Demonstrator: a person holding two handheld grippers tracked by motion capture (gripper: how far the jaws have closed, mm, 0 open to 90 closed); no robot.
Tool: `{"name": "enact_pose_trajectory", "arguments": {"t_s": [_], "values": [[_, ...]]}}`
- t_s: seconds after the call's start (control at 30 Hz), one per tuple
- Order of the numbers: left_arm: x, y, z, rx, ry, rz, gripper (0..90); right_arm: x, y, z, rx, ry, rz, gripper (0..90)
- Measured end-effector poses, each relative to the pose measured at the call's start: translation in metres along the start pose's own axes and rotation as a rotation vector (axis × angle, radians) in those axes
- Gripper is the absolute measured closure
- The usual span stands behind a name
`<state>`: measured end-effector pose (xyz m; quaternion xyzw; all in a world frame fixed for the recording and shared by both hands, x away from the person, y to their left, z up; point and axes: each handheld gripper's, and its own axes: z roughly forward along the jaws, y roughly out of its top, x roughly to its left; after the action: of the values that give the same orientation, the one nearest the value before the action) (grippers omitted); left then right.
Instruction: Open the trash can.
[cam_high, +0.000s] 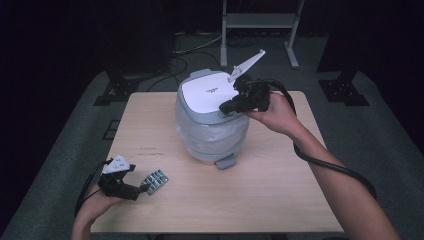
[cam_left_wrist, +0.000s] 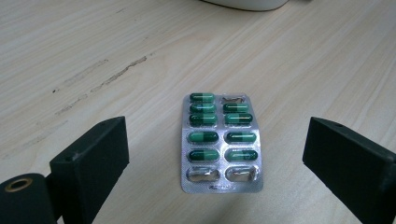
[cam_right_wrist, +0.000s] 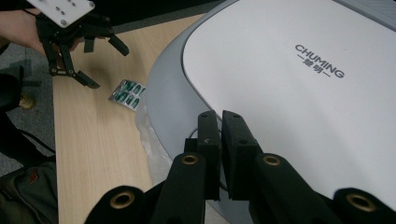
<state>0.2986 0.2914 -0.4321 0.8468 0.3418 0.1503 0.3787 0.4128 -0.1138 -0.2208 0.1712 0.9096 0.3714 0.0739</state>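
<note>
A silver blister pack (cam_left_wrist: 220, 144) of green capsules lies flat on the wooden table (cam_high: 265, 195), near its front left (cam_high: 155, 181). My left gripper (cam_high: 141, 186) rests just left of it, its jaws open and standing wide on either side of the pack's near end (cam_left_wrist: 217, 126) without touching it. A round bin (cam_high: 212, 135) with a white lid (cam_high: 205, 92) and a clear liner stands mid-table. My right gripper (cam_high: 226, 106) is at the lid's right edge, its jaws shut (cam_right_wrist: 221, 116) over the grey rim (cam_right_wrist: 168, 107) with nothing between them. The right gripper view also takes in the pack (cam_right_wrist: 128, 94) and the left gripper (cam_right_wrist: 109, 67).
The bin's grey pedal (cam_high: 226, 161) sticks out toward the front. A metal frame (cam_high: 260, 20) and dark stands are on the floor behind the table. A dark bag (cam_right_wrist: 28, 196) lies on the floor beside the table. The right gripper's cable (cam_high: 330, 167) trails along the forearm.
</note>
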Motion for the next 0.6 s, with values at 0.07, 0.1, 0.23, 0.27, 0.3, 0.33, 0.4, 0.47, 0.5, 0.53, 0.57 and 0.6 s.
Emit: {"name": "enact_pose_trajectory", "arguments": {"t_s": [0.07, 0.1, 0.23, 0.27, 0.3, 0.33, 0.4, 0.47, 0.5, 0.53, 0.57, 0.6], "values": [[0.0008, -0.001, -0.0001, -0.001, 0.001, -0.005, 6.1, 0.0, -0.0007, 0.0014, -0.006, 0.003, -0.001, 85.7], [0.0008, -0.001, -0.0001, -0.001, 0.001, -0.005, 6.1, 0.0, -0.0007, 0.0014, -0.006, 0.003, -0.001, 85.7], [0.0015, -0.0023, 0.0004, 0.005, -0.002, -0.009, 6.1, -0.0006, -0.0012, 0.0027, -0.019, 0.006, 0.0, 87.1], [0.0013, -0.0021, 0.0004, 0.004, -0.009, -0.012, 6.1, -0.0011, -0.0021, 0.0031, -0.029, 0.008, -0.001, 87.5], [0.0013, -0.0021, 0.0004, 0.004, -0.009, -0.012, 6.1, -0.0011, -0.0021, 0.0031, -0.029, 0.008, -0.001, 87.5], [0.0007, -0.0013, 0.0, -0.006, -0.017, -0.012, 6.0, -0.0017, -0.0033, 0.0032, -0.036, 0.008, 0.004, 89.0], [0.0004, -0.0005, -0.0007, -0.01, -0.016, -0.011, 6.1, -0.0022, -0.0044, 0.0033, -0.045, 0.011, 0.009, 89.6], [0.0005, -0.0004, -0.0007, -0.01, -0.016, -0.011, 6.1, -0.0024, -0.0054, 0.0035, -0.051, 0.01, 0.004, 89.7], [0.0005, -0.0004, -0.0007, -0.01, -0.016, -0.011, 6.1, -0.0024, -0.0054, 0.0035, -0.051, 0.01, 0.004, 89.7], [0.0005, -0.0006, 0.0001, -0.007, -0.016, -0.01, 6.1, -0.0019, -0.0062, 0.0036, -0.057, 0.007, 0.002, 89.8], [0.0005, -0.0006, 0.0001, -0.007, -0.016, -0.01, 6.1, -0.0011, -0.0063, 0.0036, -0.056, 0.005, 0.003, 89.8], [0.0004, -0.0008, 0.001, -0.003, -0.018, -0.01, 6.1, -0.0007, -0.0066, 0.0037, -0.059, 0.002, -0.004, 89.8]]}}
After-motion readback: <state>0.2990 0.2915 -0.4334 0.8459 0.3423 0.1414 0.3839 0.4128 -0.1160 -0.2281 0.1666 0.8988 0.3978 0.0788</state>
